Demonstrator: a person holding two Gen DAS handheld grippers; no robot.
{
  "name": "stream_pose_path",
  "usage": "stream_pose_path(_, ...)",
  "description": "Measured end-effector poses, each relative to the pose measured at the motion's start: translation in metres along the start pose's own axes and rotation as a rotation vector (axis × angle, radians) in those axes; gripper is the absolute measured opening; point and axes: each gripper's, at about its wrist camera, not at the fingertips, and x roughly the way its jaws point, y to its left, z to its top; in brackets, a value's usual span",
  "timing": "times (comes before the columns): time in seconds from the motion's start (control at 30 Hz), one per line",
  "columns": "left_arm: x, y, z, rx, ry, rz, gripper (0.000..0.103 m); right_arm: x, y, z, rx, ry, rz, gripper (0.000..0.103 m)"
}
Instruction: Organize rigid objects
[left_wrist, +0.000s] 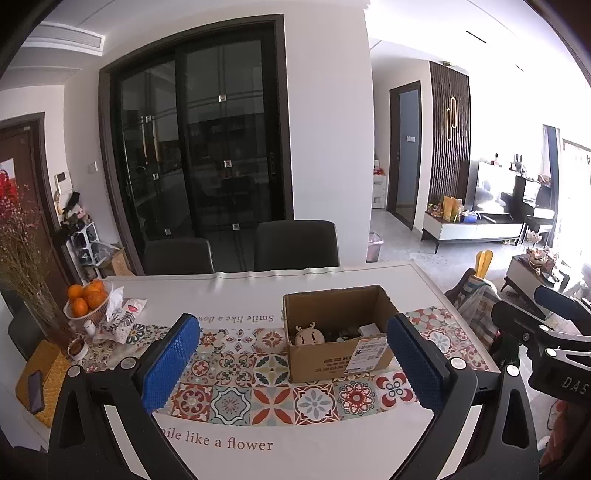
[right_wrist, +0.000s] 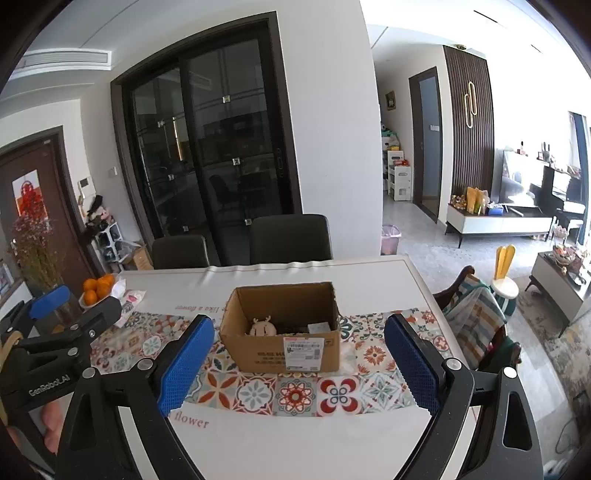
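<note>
Brown cardboard box (right_wrist: 280, 332) of small objects sits on the desk (right_wrist: 295, 443) straight ahead of the spread, empty right tongs (right_wrist: 295, 362); left tongs (left_wrist: 291, 362), also spread, see it off right.

Tablecloth (left_wrist: 236, 439): "Smile like a flower". Left gripper (right_wrist: 55, 384) body: "GenRobot.AI". Cardboard box (right_wrist: 258, 354) label unreadable.

A home: dining table (left_wrist: 332, 435), chairs (left_wrist: 295, 243), TV cabinet (left_wrist: 472, 230) beyond.
</note>
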Motion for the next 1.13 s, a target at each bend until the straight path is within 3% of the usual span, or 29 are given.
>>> stream_pose_path(1.13,-0.0051,-0.0024,-0.0026,0.009,-0.009,0.011,0.103,-0.0080,0.0048,-0.0046,-0.010,0.003,0.008,0.094)
